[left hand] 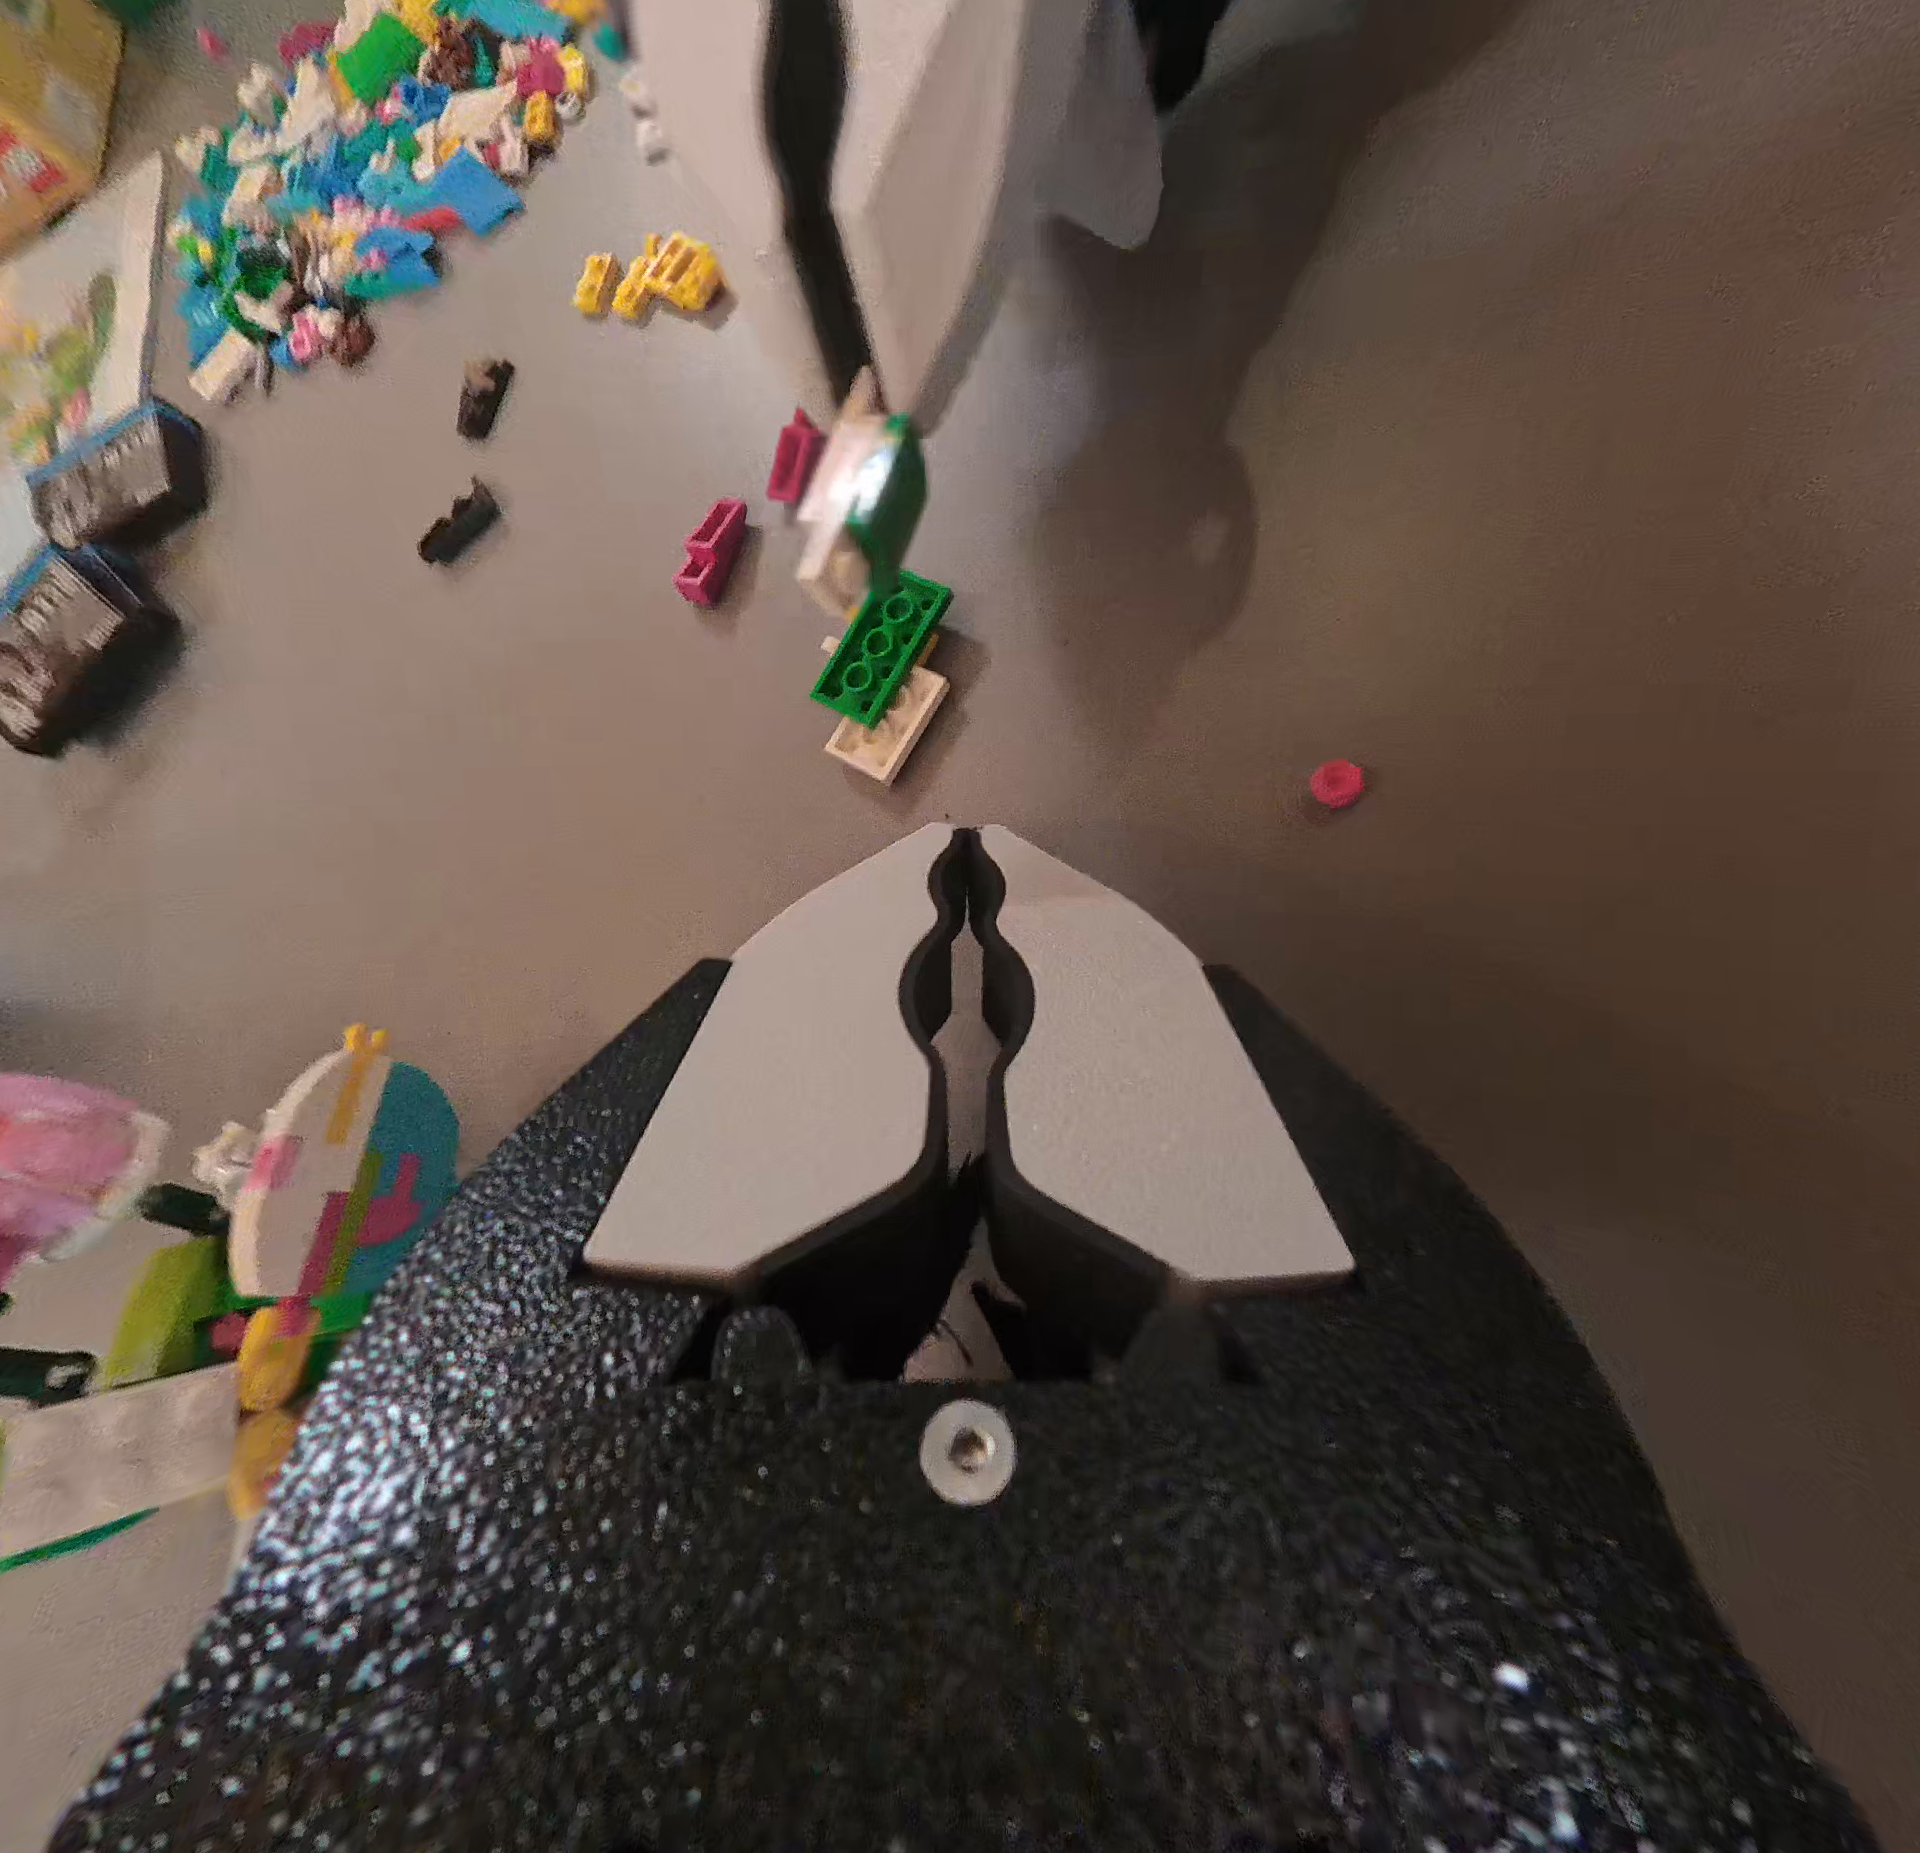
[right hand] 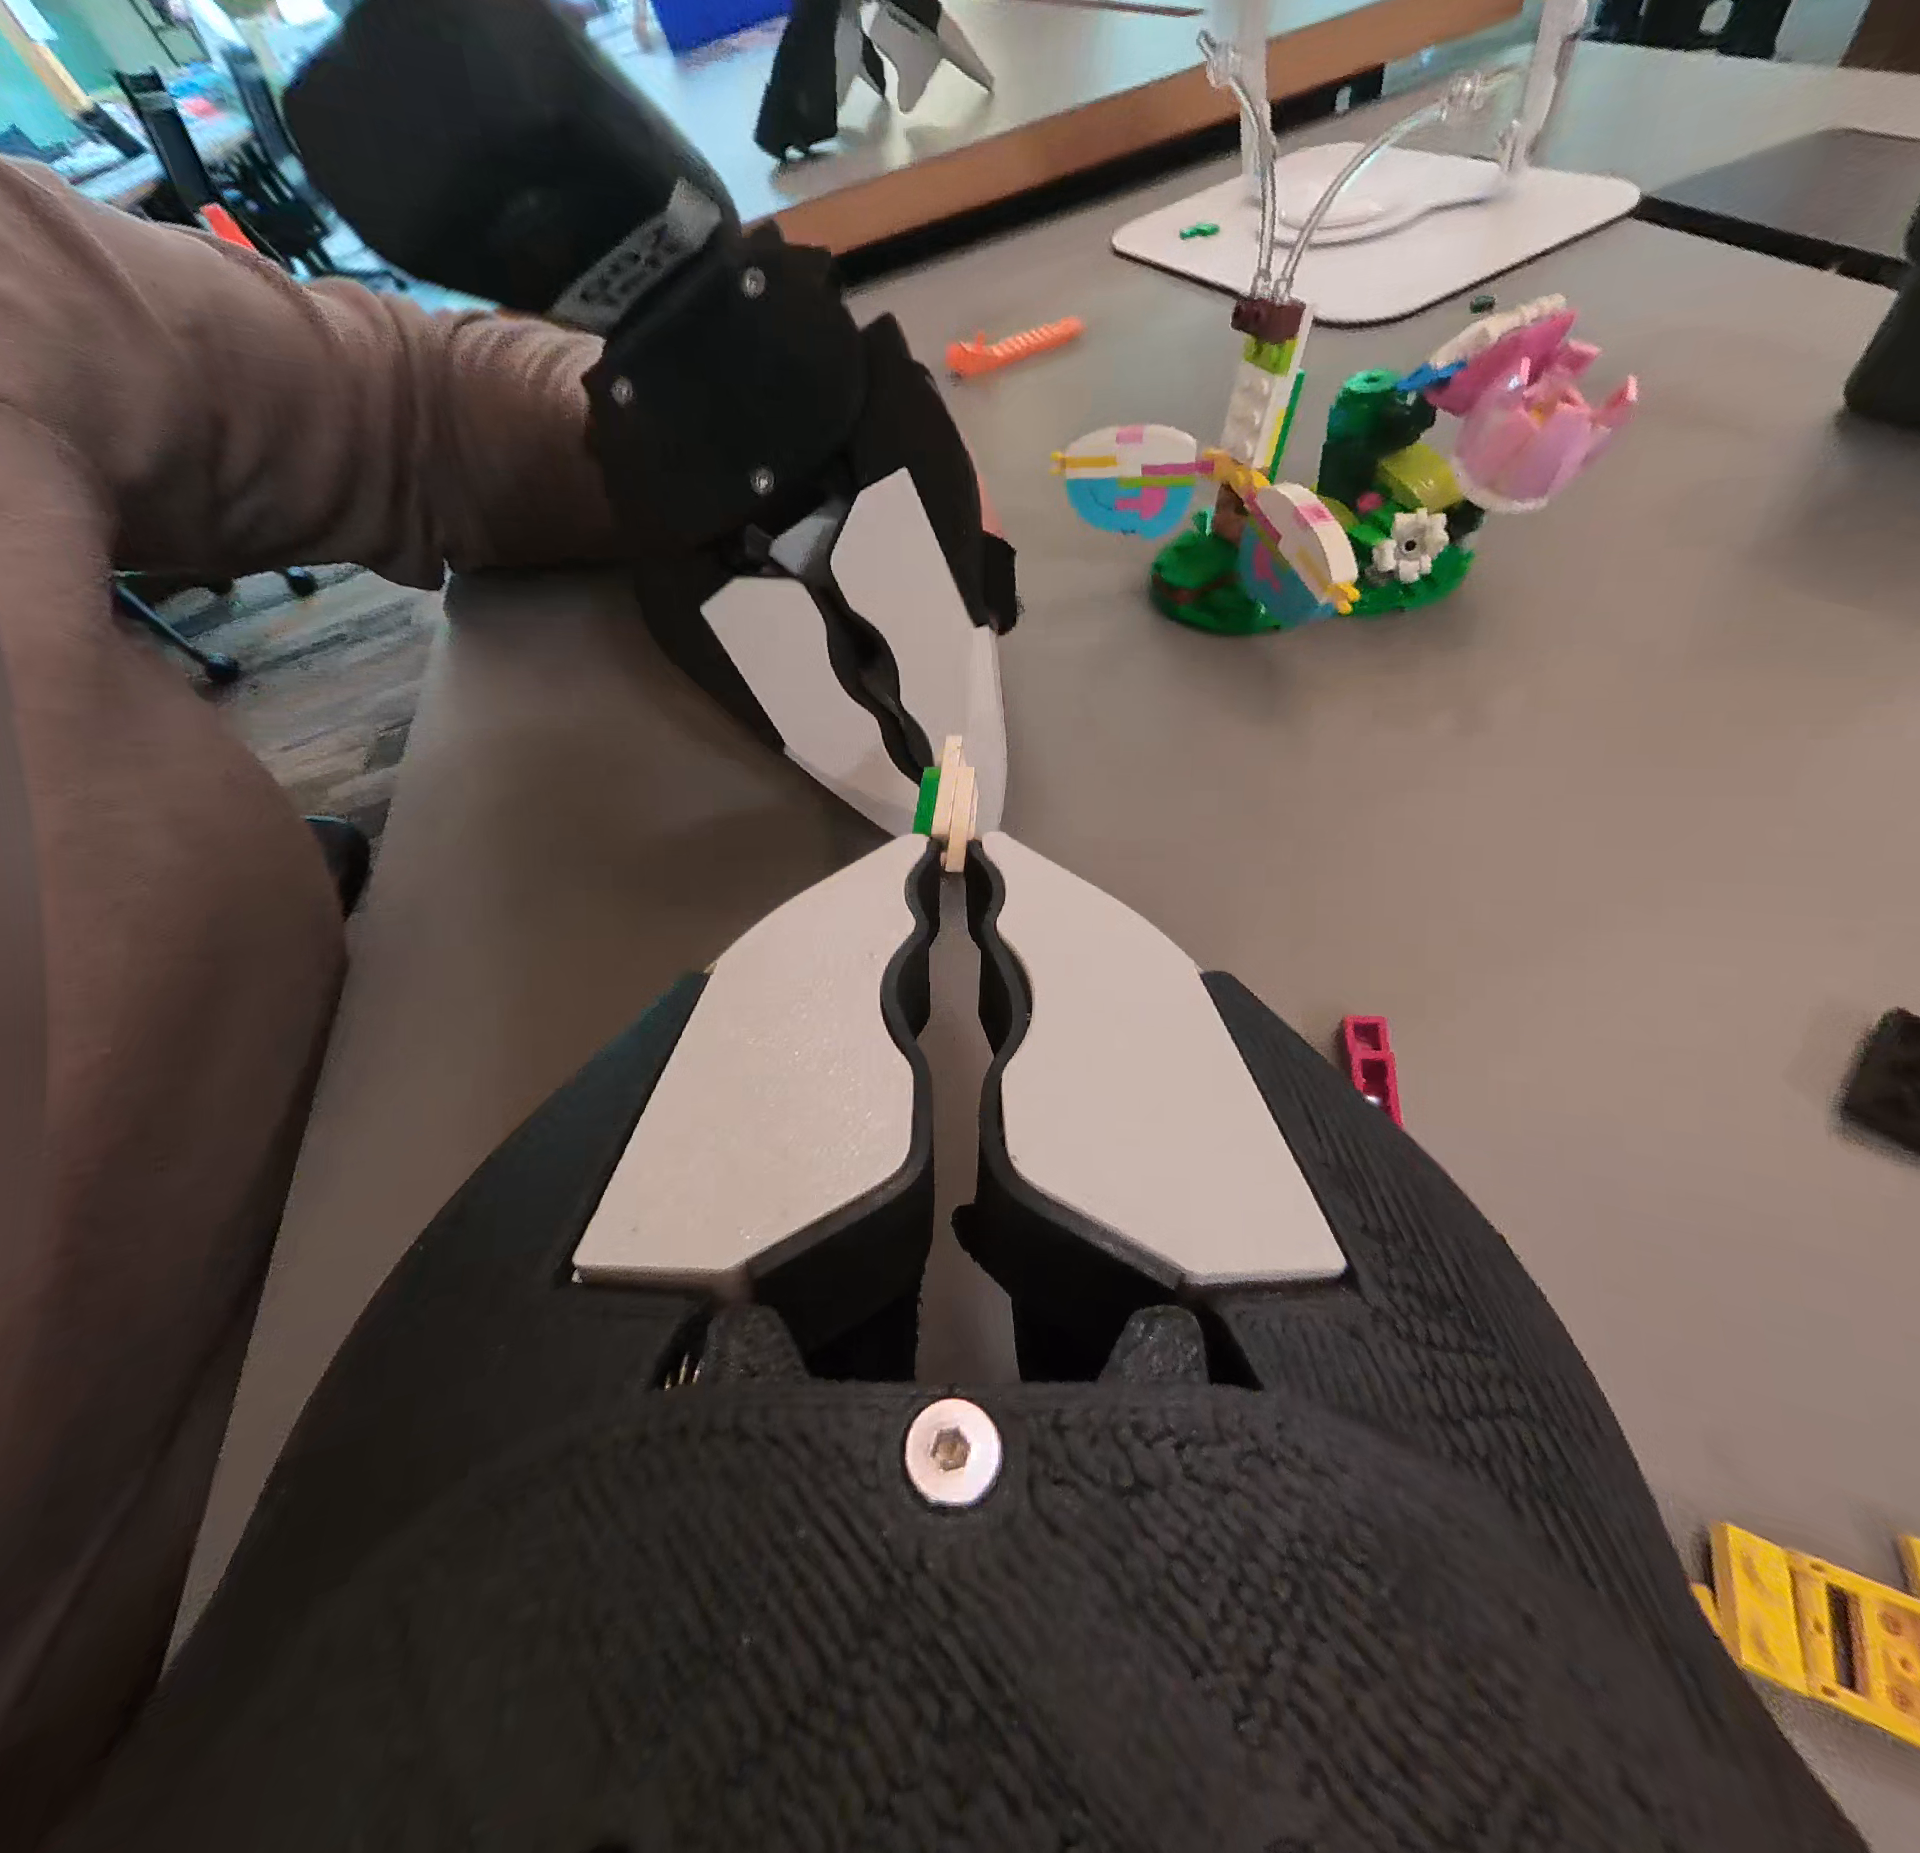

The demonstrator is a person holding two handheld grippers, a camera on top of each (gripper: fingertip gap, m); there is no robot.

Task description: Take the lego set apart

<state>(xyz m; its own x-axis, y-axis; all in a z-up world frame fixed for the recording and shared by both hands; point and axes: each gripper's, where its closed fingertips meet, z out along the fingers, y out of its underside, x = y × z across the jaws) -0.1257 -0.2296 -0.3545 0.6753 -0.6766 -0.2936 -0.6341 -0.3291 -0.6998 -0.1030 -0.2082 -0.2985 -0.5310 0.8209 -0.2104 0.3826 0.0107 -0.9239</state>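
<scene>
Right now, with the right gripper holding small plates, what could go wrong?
The cream-and-green plastic plate stack is pinched only at the right gripper's very tips, so it may slip. The left gripper is shut and empty; pushing against the stack could knock it loose.

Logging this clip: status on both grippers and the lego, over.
Right gripper shut on small cream-and-green plate stack. Left gripper shut, empty, tips beside the stack. Flower model still assembled on table. Nothing blocking.

Open-plan office: long grey desks (right hand: 1351,868), wheeled chairs (right hand: 177,598) behind.
</scene>
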